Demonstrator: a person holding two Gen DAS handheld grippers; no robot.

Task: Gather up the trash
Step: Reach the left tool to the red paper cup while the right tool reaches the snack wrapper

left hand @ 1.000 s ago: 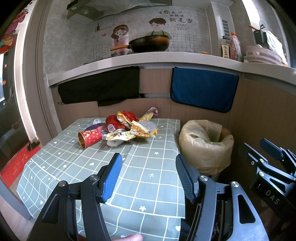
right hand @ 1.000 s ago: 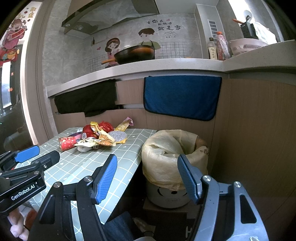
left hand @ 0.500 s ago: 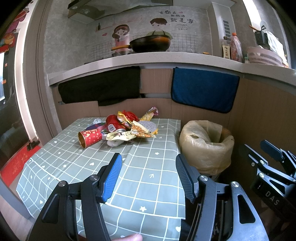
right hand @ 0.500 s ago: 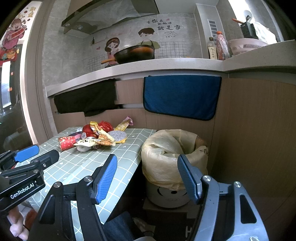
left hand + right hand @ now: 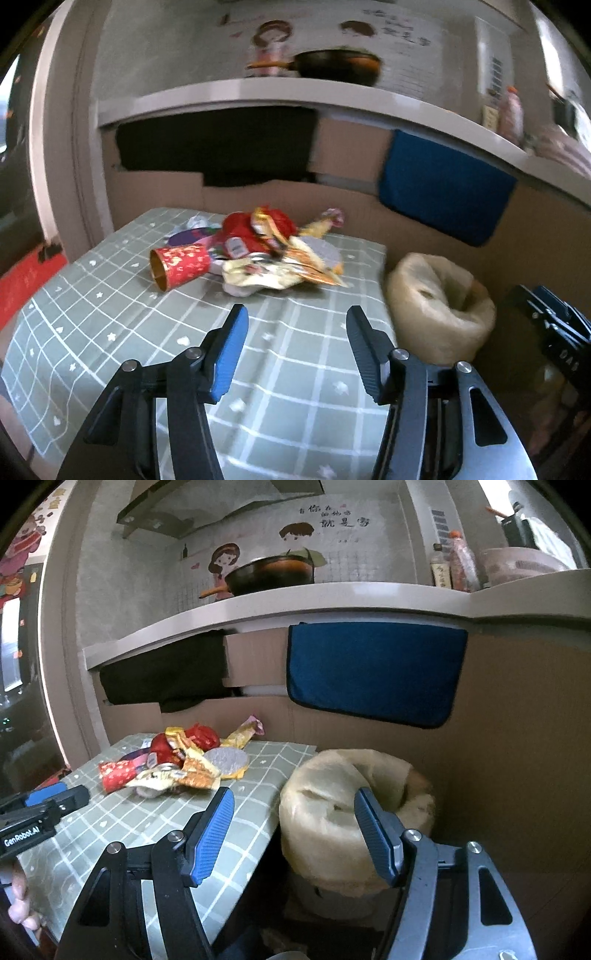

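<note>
Right now both my grippers are empty: left gripper (image 5: 295,330) has its jaws closing slightly on nothing, right gripper (image 5: 293,812) gapes wide. Trash pile (image 5: 258,258) lies on the table (image 5: 295,406), left of the lined bin (image 5: 332,812). Crinkly wrappers look light and slippery; the red paper cup (image 5: 179,266), blurred, probably crushes, so I'd pinch its rim.

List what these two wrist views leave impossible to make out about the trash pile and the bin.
- Trash pile, left wrist view: motion blur hides the wrapper labels.
- Lined bin, right wrist view: contents hidden by the bag's folded rim; the right gripper finger covers part.
- Items under the pile: overlapped, uncountable.
</note>
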